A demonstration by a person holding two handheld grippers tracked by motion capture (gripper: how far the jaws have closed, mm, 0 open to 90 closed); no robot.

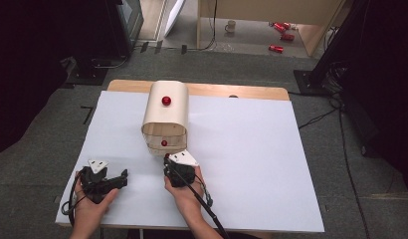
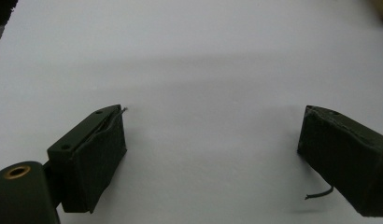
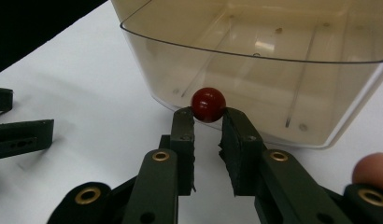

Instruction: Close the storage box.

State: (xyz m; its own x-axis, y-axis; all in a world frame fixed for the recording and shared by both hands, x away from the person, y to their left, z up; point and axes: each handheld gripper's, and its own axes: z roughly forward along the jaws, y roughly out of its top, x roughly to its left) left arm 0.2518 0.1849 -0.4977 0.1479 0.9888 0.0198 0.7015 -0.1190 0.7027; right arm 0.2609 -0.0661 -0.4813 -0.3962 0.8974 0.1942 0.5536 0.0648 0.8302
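Right tongs (image 3: 208,122) I've pinched nearly closed on the drawer's red knob (image 3: 208,104); left tongs (image 2: 213,154) gape wide, empty, over the tabletop (image 2: 203,60).

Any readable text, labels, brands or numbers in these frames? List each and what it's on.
None legible.
Red cans on the floor beyond the table: any print too small and blurred to read.
White mug near them: no mark can be made out.
Beige drawer box, red knob, both claws: no lettering.
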